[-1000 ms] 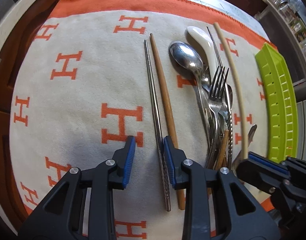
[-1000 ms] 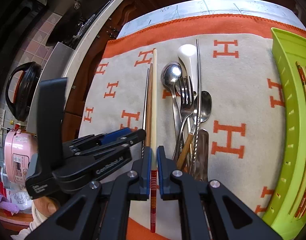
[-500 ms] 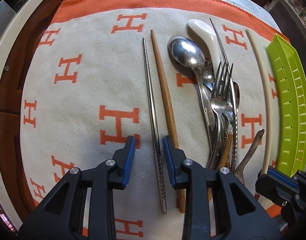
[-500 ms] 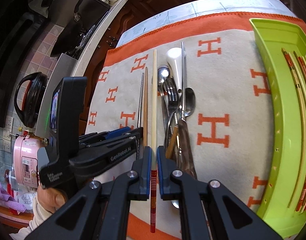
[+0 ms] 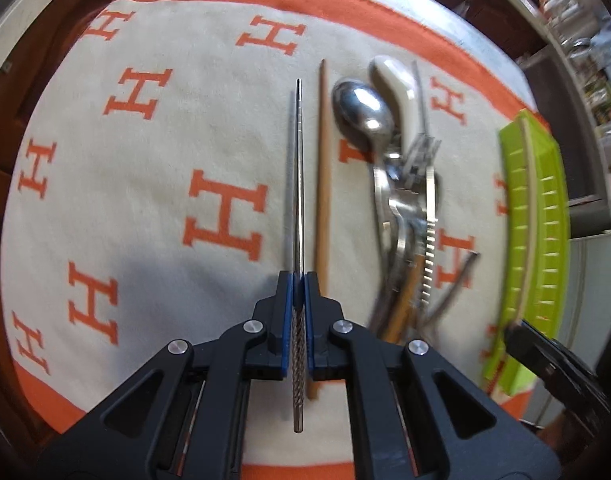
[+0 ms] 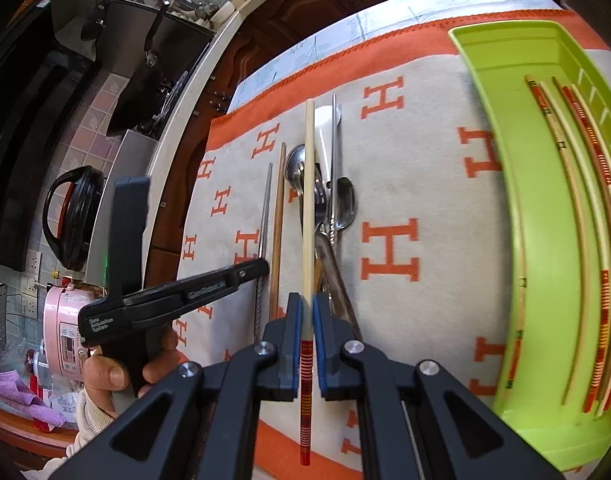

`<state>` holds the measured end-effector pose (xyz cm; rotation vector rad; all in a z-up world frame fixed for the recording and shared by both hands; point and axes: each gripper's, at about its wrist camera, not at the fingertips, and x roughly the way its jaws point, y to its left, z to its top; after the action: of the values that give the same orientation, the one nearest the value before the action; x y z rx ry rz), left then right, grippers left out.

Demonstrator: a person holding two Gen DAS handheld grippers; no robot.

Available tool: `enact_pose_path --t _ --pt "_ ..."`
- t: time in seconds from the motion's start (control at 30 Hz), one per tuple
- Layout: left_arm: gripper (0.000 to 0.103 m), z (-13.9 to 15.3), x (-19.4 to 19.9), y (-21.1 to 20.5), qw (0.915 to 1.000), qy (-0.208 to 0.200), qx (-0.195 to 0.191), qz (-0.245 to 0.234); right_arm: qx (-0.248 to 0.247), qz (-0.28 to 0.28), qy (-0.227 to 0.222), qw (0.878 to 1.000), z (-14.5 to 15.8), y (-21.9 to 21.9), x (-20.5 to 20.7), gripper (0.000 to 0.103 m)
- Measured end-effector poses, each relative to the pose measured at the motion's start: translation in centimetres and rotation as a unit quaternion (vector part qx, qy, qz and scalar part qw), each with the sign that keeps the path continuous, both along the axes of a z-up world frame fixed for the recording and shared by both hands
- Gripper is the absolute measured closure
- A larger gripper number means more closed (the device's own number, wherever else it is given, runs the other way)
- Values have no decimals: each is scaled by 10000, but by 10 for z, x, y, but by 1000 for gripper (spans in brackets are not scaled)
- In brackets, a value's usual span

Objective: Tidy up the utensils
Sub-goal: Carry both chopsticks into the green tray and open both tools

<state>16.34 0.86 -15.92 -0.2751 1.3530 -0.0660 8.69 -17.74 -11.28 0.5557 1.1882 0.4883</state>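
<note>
Utensils (image 5: 401, 184) lie heaped right of centre on a cream cloth (image 5: 145, 216) printed with orange "H" letters. Left tongs (image 5: 299, 292) clamp a steel chopstick (image 5: 300, 184), knurled end toward the camera; a wooden chopstick (image 5: 323, 184) lies just beside it. Right tongs (image 6: 308, 312) grip a pale chopstick (image 6: 308, 200) with red-striped end. Green tray (image 6: 505, 200), right of frame, holds similar chopsticks. Left tongs' body reads "Data Acquisition System"; a second label is too blurred to read.
</note>
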Motion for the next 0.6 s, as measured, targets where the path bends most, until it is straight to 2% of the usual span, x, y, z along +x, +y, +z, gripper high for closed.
enact_pose_path --t 0.07,0.3,0.47,0.6 --pt "100 10 -7 -1 9997 -80 -232 -38 28 -43 -24 10000 1 -5 -2 97" --pt "100 59 -20 -38 9965 -479 -554 -405 138 -203 -91 9997 6 -23 -9 97" --pt "100 93 -21 -95 9906 -759 -775 -837 136 -430 -274 9986 22 -50 -15 97" --pt "100 98 -15 -148 9863 -791 -854 -1172 -185 -712 -481 9961 38 -80 -15 97"
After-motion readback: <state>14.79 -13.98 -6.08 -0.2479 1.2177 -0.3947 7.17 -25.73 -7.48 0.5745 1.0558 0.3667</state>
